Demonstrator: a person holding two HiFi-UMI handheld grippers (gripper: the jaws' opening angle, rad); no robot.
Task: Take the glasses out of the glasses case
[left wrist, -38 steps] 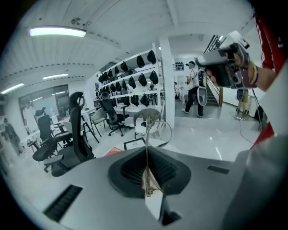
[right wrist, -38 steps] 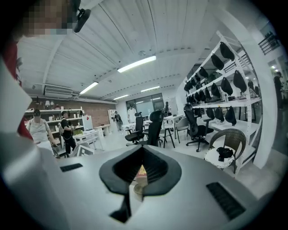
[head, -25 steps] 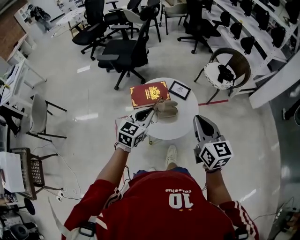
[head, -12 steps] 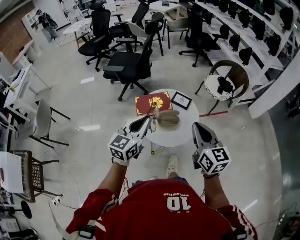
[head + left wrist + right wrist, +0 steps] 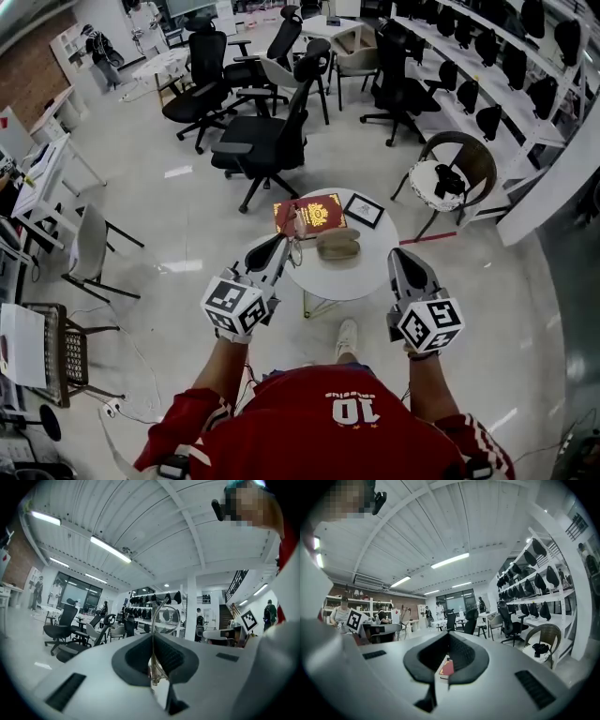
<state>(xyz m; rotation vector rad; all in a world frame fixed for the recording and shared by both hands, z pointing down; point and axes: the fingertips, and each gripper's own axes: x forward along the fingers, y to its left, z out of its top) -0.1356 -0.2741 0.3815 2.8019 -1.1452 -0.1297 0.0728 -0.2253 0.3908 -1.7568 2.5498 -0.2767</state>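
Note:
My left gripper (image 5: 281,246) is shut on a thin-rimmed pair of glasses (image 5: 296,228), held in the air over the left edge of the round white table (image 5: 361,277). In the left gripper view the jaws pinch a temple arm, and a wire-framed lens (image 5: 166,616) sticks up past the fingertips. The beige glasses case (image 5: 337,244) lies on the table to the right of the glasses, apart from them. My right gripper (image 5: 403,259) hovers level at the table's right edge, jaws together and nothing held.
A red book (image 5: 314,214) and a small framed picture (image 5: 363,210) lie at the back of the table. Black office chairs (image 5: 262,141) stand beyond it. A wicker chair (image 5: 450,164) is at the right, and a grey chair (image 5: 89,246) at the left.
My left gripper has risen and drawn back to the left with the glasses, away from the case. The case stays on the table. The right gripper rose slightly.

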